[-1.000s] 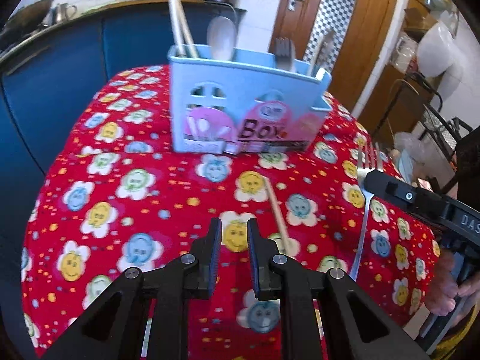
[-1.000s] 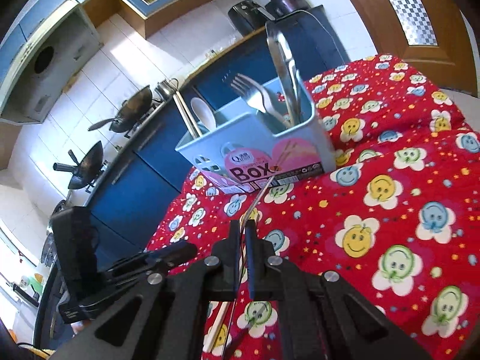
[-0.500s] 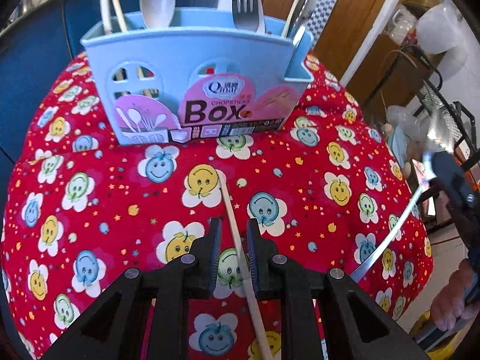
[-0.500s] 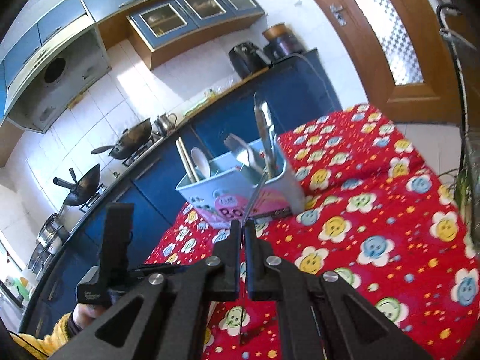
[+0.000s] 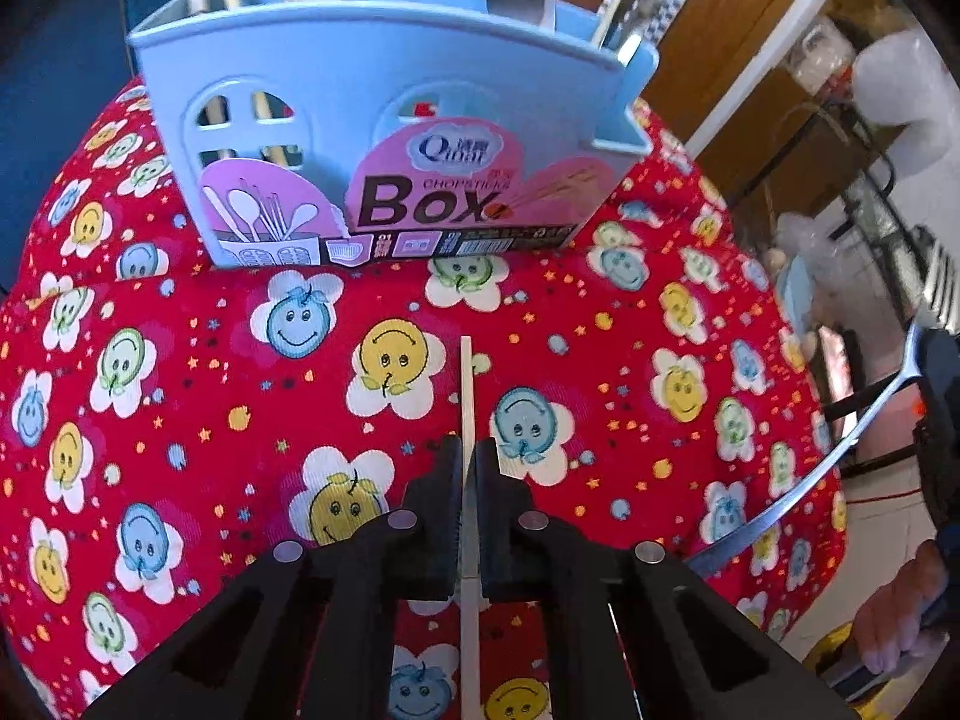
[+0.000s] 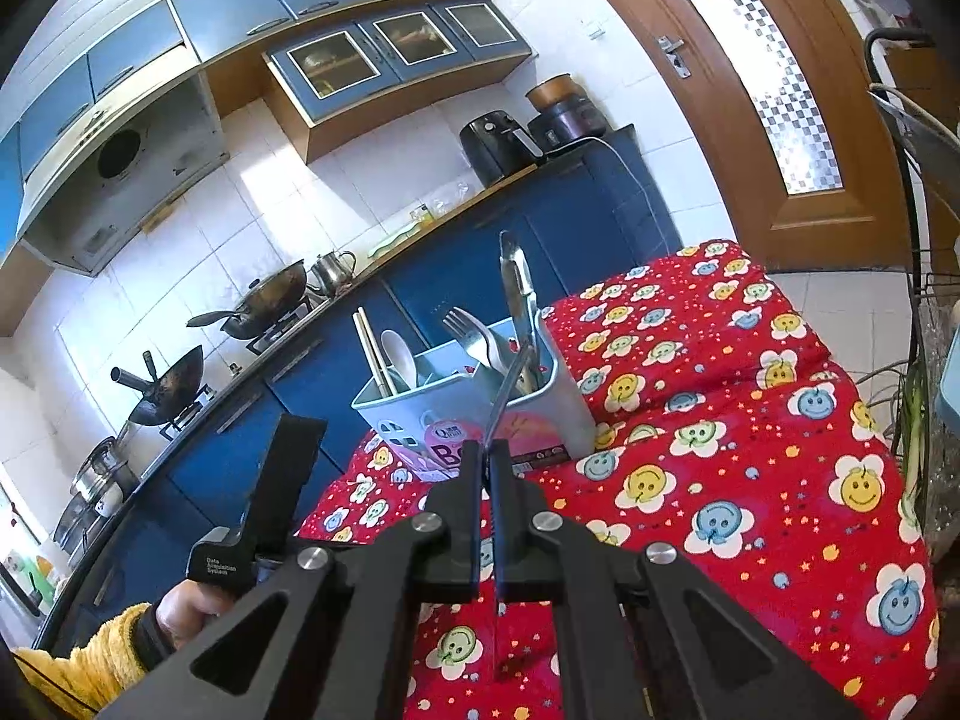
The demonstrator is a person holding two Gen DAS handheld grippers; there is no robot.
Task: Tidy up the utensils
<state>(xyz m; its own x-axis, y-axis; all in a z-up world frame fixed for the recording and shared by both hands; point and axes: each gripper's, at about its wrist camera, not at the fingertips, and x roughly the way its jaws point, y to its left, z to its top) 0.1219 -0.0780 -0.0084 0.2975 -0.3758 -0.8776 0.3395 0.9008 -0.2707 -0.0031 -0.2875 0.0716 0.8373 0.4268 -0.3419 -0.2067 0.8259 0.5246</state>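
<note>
Left gripper (image 5: pixel 470 468) pointing steeply down at the desk (image 5: pixel 180 420), a red cloth of smiling flowers; fingers (image 5: pixel 441 510) have just been closing and are now pinched on a pale chopstick (image 5: pixel 466 384). Chopstick lying flat on the cloth, running straight out ahead of the fingers toward the box (image 5: pixel 384 138) and back below them to the lower edge of the left view; far tip stopping short of the box, apart from it.

Right gripper (image 6: pixel 485 462) raised above the desk, fingers (image 6: pixel 468 516) clamped tight on the handle of a fork (image 6: pixel 507 387). Fork held clear of the cloth, slanting up and ahead toward the right end of the box; whether it touches the rim cannot be told. In the left view, same fork (image 5: pixel 840 456) seen as a long curved steel handle at the right edge, off the desk's side, with part of a hand (image 5: pixel 894 624) below it.

Box a light blue holder with a pink label reading "Box", standing upright on the far part of the desk. Inside: two chopsticks and a white spoon at the left end, a fork nearer the middle, steel handles standing tall at the right end.

In the right view, left gripper body (image 6: pixel 264 510) at lower left, held by a hand (image 6: pixel 186 612) in a yellow fleecy sleeve. Behind the desk, blue cabinets, a stove with two woks, a kettle, white tiles, a wooden door at right
</note>
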